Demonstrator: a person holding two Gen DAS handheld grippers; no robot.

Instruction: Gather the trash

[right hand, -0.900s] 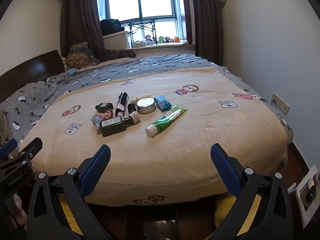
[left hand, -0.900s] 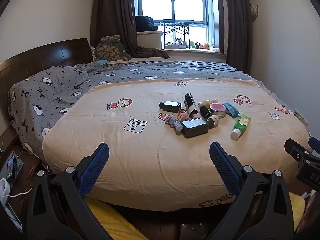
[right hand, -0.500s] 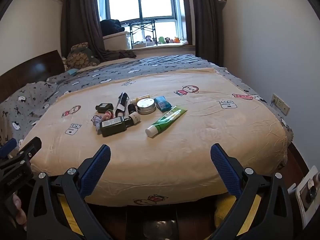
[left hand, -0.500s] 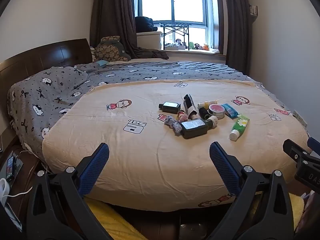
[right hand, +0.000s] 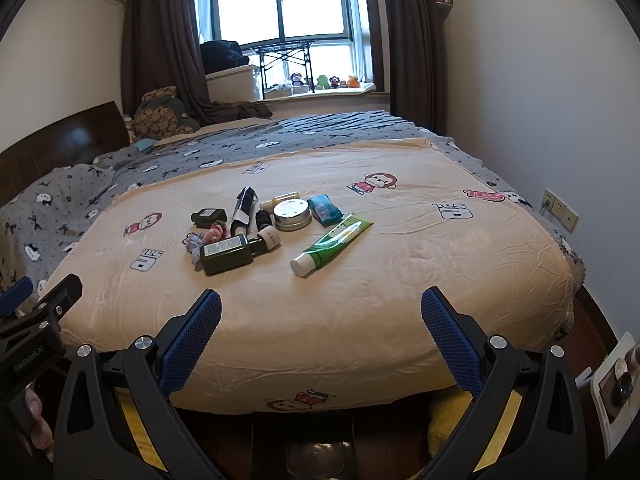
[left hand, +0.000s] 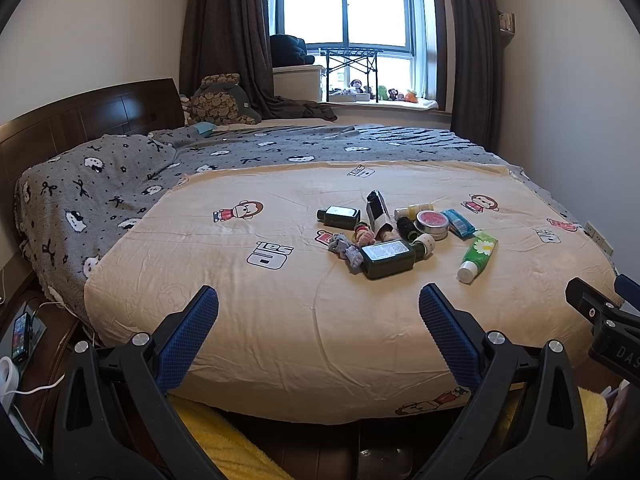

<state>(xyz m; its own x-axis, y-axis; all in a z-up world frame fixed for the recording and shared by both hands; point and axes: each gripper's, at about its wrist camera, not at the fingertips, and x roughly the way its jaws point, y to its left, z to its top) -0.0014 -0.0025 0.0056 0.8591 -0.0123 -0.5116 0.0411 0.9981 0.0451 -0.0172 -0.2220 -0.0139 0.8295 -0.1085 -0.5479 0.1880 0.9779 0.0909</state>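
Note:
A pile of small items lies mid-bed on the beige cartoon blanket (left hand: 240, 304): a dark green bottle (left hand: 387, 258) (right hand: 227, 255), a smaller dark bottle (left hand: 339, 216), a black-and-white carton (left hand: 377, 209), a round tin (left hand: 431, 224) (right hand: 292, 215), a blue packet (left hand: 458, 223), a green tube (left hand: 478, 255) (right hand: 332, 243) and hair ties (left hand: 346, 247). My left gripper (left hand: 318, 332) is open and empty, short of the bed's near edge. My right gripper (right hand: 320, 336) is open and empty, beside it to the right.
A grey patterned blanket (left hand: 100, 184) covers the head side by a dark wooden headboard (left hand: 80, 112). A window sill with toys (left hand: 384, 94) is at the back. A wall (right hand: 540, 100) runs along the right. Yellow cloth (left hand: 224, 440) lies on the floor below.
Both views have crept slightly closer to the bed. Both grippers stay open and empty; the items have not moved.

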